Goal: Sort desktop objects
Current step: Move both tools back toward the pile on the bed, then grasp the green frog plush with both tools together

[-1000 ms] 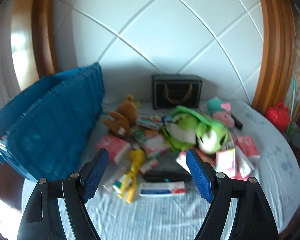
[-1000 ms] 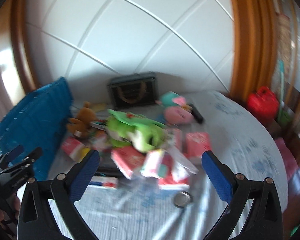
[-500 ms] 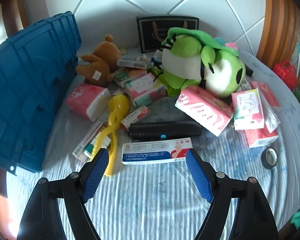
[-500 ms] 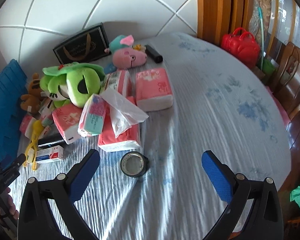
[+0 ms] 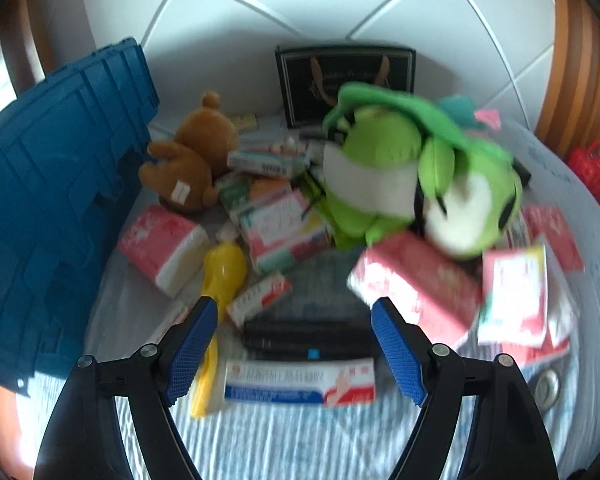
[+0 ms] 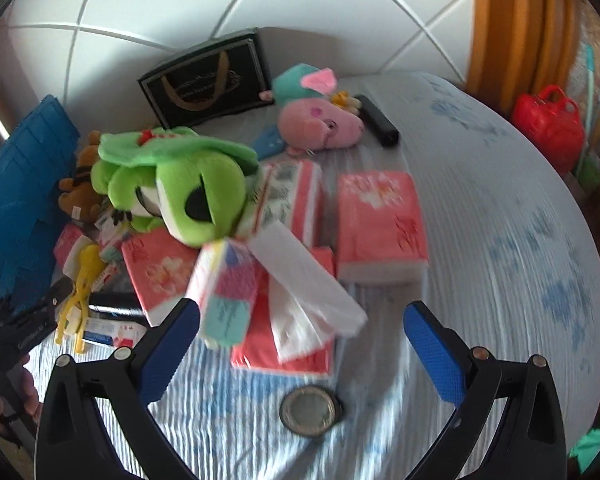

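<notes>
- Two grippers are hovering over a cluttered desk (image 6: 500, 208) covered in a pale striped cloth; both frames are motion-blurred.
- The left gripper (image 5: 292, 344) is holding its blue-padded fingers (image 5: 188, 350) wide apart with nothing between them, above a white medicine box (image 5: 300, 382) and a black case (image 5: 304, 340) lying just behind it.
- A yellow plastic toy (image 5: 220, 276) is lying beside the left finger, near a pink tissue pack (image 5: 164, 248).
- The right gripper (image 6: 300, 336) is also standing wide and empty, over a heap of pink tissue packs (image 6: 380, 224), with a roll of tape (image 6: 310, 410) lying flat below them.
- A green frog plush (image 6: 180, 192) is sprawling across the pile; a brown bear plush (image 5: 188, 164) is sitting next to a blue crate (image 5: 56, 200).
</notes>
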